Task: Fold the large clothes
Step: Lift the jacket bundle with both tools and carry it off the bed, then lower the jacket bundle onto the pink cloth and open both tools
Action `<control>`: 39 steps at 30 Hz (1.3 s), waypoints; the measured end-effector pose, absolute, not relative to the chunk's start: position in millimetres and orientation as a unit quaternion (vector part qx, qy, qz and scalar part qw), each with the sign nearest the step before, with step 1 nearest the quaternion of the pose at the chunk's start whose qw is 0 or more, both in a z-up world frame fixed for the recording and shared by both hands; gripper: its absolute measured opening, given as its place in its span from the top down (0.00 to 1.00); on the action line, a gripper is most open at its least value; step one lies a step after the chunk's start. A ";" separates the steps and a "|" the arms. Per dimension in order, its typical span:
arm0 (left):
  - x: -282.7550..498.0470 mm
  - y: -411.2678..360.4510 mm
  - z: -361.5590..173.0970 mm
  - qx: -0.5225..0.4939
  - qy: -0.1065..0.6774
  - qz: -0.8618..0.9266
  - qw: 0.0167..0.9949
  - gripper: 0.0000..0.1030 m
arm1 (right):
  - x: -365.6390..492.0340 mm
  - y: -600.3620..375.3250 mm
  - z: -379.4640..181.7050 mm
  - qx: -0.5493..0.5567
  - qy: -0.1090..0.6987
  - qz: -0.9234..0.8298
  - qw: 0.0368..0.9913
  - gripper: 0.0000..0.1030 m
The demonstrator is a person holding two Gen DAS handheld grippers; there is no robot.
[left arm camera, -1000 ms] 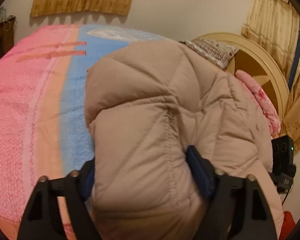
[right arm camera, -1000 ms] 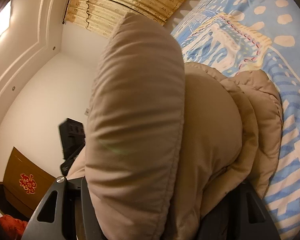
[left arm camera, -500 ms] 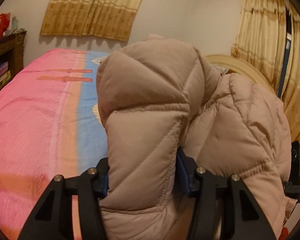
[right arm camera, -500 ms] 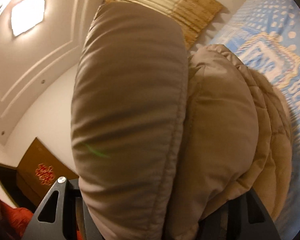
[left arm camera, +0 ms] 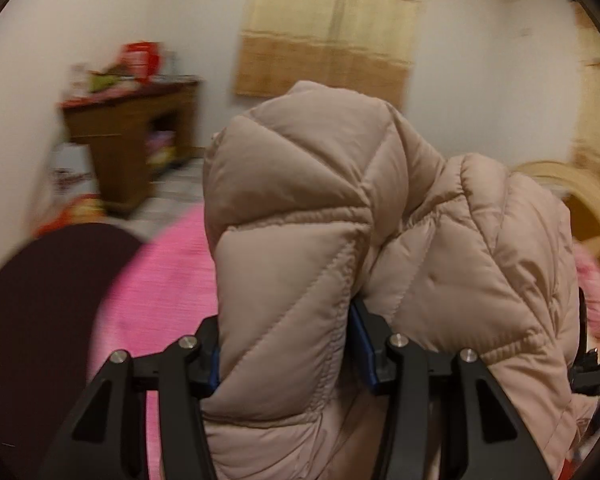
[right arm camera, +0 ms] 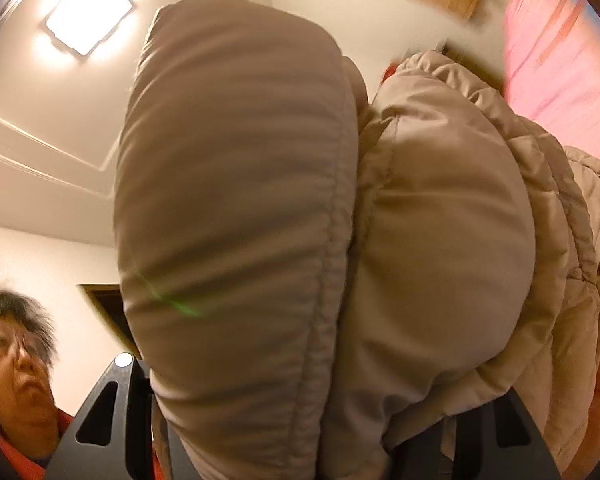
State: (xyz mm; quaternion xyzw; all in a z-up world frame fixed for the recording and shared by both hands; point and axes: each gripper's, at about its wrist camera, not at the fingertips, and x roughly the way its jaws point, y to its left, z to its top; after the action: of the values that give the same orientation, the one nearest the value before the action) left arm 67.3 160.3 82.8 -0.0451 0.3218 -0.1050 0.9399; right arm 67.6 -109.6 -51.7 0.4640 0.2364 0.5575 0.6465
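A puffy beige quilted jacket (left arm camera: 300,200) fills the middle of the left wrist view, bunched up and lifted above the pink bed cover (left arm camera: 160,280). My left gripper (left arm camera: 288,344) is shut on a thick fold of it, with the blue pads (left arm camera: 362,344) pressing into both sides. In the right wrist view the same jacket (right arm camera: 240,160) bulges between the fingers of my right gripper (right arm camera: 308,408), which is shut on a fat padded roll and tilts up toward the ceiling. The right gripper's pads are hidden by the cloth.
A wooden cabinet (left arm camera: 132,136) with clutter on top stands at the far left wall, and a dark rounded shape (left arm camera: 40,300) sits near the bed's left edge. The pale headboard (left arm camera: 592,200) is at the right. A person's head (right arm camera: 16,368) is low left, under a ceiling lamp (right arm camera: 88,12).
Both grippers rose and swung with the jacket. The left jaws squeezed tighter on their fold. The left view turned from the bed to the cabinet; the right view tipped up to the ceiling.
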 end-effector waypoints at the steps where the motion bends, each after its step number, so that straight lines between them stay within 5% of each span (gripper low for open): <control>1: 80.6 180.3 78.5 -0.043 0.326 -0.077 0.941 0.48 | 88.5 -87.5 -60.3 0.465 0.245 0.572 0.630 0.45; 5: 144.5 231.6 17.8 -0.037 0.369 0.029 0.928 0.44 | 163.3 -27.8 -99.2 0.424 0.298 0.540 0.664 0.46; 9: 179.7 270.5 -34.3 -0.092 0.370 0.076 0.921 0.28 | 219.8 -9.8 -138.3 0.342 0.366 0.459 0.734 0.46; 21: 197.9 305.2 -54.3 -0.137 0.362 0.048 0.921 0.03 | 196.0 -68.9 -141.3 0.391 0.361 0.414 0.738 0.34; 24: 186.1 313.5 -52.2 -0.167 0.363 0.043 0.916 0.03 | 152.2 -106.6 -105.5 0.383 0.308 0.338 0.803 0.34; 31: 154.8 326.5 -21.0 -0.198 0.342 0.032 0.918 0.04 | 87.0 0.6 10.6 0.091 0.249 0.320 0.909 0.35; 39: 100.9 311.7 11.6 -0.099 0.324 0.042 0.940 0.04 | 88.9 79.4 -51.4 -0.034 0.327 0.246 0.912 0.40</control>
State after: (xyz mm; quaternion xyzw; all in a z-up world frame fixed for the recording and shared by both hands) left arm 100.9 311.7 11.6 -0.0986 0.3243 0.0422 0.9398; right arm 88.9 79.4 -51.4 -0.0338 0.3272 0.2460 0.9117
